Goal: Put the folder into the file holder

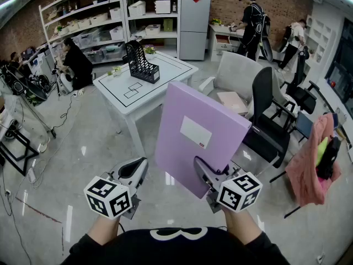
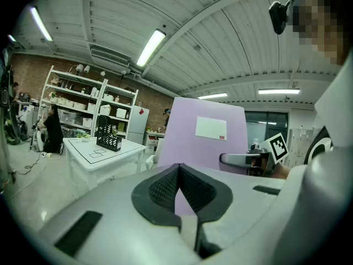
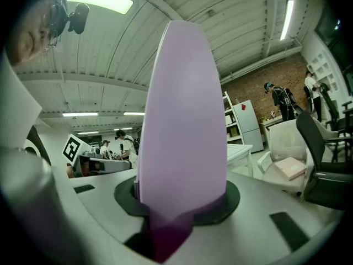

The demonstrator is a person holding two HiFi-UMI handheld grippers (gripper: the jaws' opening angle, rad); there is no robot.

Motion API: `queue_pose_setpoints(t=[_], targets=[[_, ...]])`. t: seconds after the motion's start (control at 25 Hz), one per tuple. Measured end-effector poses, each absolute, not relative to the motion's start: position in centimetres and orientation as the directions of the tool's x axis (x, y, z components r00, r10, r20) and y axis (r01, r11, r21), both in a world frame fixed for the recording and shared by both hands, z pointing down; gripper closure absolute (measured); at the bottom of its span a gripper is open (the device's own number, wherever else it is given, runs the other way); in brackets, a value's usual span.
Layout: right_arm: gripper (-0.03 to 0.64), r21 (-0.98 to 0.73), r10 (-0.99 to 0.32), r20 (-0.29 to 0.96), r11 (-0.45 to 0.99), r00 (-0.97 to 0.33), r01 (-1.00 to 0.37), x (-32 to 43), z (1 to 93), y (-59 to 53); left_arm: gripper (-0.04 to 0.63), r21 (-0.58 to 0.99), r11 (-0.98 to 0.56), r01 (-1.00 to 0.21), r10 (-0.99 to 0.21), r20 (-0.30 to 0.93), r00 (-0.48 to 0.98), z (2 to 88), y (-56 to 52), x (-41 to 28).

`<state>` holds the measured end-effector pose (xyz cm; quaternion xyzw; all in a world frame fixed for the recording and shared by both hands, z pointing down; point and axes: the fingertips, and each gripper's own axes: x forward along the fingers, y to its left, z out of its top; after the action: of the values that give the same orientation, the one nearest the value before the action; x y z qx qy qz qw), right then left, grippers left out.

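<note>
Gripping the purple folder [image 1: 198, 131] by its lower corner in the right gripper [image 1: 202, 169] fingers, raised in the air, left gripper [image 1: 134, 174] fingers closed, empty; needing steady, upright carrying toward the file holder [image 1: 140, 62], well apart on the table [image 1: 168, 70].

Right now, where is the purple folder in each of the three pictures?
Head view: purple folder at centre, its lower corner in the right hand-held gripper.
Left gripper view: purple folder centre-right, beyond the jaws.
Right gripper view: purple folder fills the middle, rising from between the jaws.
Shared landmark: the white fridge.
</note>
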<state>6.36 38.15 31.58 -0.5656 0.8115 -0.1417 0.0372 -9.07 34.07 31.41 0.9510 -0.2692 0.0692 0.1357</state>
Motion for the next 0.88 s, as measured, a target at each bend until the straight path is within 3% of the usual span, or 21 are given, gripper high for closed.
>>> queue_pose_setpoints(t=[0.88], targets=[[0.460, -0.239, -0.938, 0.045, 0.325, -0.344, -0.915, 12.4, 31.8, 42.2, 0.589, 0.168, -0.851, -0.498, -0.466, 0.198, 0.862, 31.8, 37.5, -2.7]])
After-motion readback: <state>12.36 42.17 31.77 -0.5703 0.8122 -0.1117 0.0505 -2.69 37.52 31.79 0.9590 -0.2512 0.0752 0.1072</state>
